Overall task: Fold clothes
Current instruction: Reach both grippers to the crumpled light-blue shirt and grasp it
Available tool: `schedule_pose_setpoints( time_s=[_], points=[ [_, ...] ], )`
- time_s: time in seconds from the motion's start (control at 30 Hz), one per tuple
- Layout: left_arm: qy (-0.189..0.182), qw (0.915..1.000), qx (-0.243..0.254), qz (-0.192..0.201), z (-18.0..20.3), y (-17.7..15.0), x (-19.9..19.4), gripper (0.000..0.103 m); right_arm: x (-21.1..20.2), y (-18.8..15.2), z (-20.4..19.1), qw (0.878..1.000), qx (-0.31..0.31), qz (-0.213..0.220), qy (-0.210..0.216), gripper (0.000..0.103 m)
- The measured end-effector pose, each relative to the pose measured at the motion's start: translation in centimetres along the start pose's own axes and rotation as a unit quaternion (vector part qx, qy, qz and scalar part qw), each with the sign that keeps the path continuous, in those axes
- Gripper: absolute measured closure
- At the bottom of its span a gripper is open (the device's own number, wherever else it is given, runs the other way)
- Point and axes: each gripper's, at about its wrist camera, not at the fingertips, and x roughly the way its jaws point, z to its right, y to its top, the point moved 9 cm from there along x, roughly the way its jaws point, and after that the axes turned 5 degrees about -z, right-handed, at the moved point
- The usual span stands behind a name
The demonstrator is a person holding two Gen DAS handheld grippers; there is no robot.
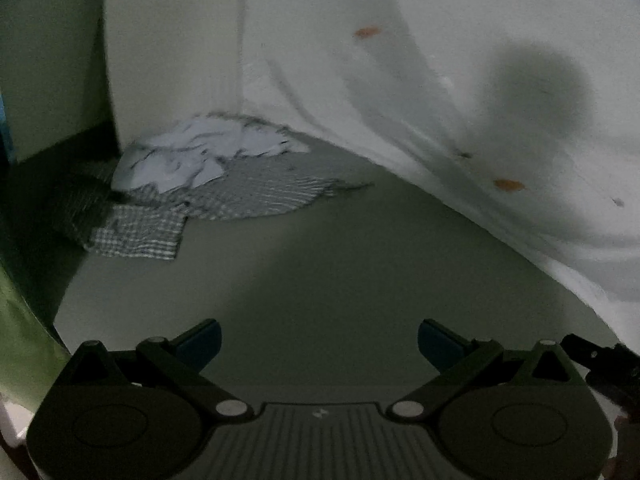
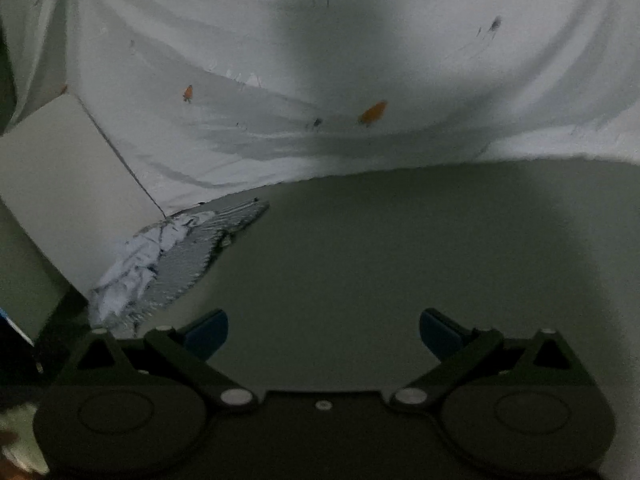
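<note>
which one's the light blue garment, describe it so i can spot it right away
Follow the white sheet hanging behind the grey table to the far left corner. There, a crumpled light blue garment lies on top of a checked grey-and-white cloth. It is plain and pale; its neighbour is patterned.

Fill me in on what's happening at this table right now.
A person is set up to fold clothes with a two-finger tool in each hand, but nothing is gripped yet. The left hand-held gripper and the right hand-held gripper both hang open over a bare stretch of the table. The clothes sit in a heap at the far left corner: a crumpled pale blue garment lying on a checked shirt. A white sheet with orange marks hangs behind the table.
</note>
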Motion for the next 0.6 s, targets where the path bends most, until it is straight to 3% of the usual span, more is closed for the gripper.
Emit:
schedule_pose_setpoints(
  time_s=[0.07, 0.37, 0.43, 0.6],
  points=[
    [-0.001, 0.9998, -0.015, -0.009, -1.9, 2.1, 2.4, 0.000, 2.9, 0.8, -1.3, 0.999, 0.025, -0.012, 0.023, 0.001],
    [0.014, 0.9984, -0.054, -0.010, -12.4, 14.6, 14.3, 0.000, 18.5, 5.1, -10.0, 0.987, 0.119, -0.063, 0.088, 0.031],
    [0.019, 0.9969, -0.076, -0.009, -15.2, 17.3, 17.2, 0.001, 22.7, 6.5, -12.8, 0.982, 0.132, -0.077, 0.109, 0.047],
    [0.026, 0.9926, -0.119, 0.005, -20.8, 23.2, 23.5, 0.001, 34.2, 10.2, -20.3, 0.958, 0.168, -0.126, 0.195, 0.069]
  ],
)
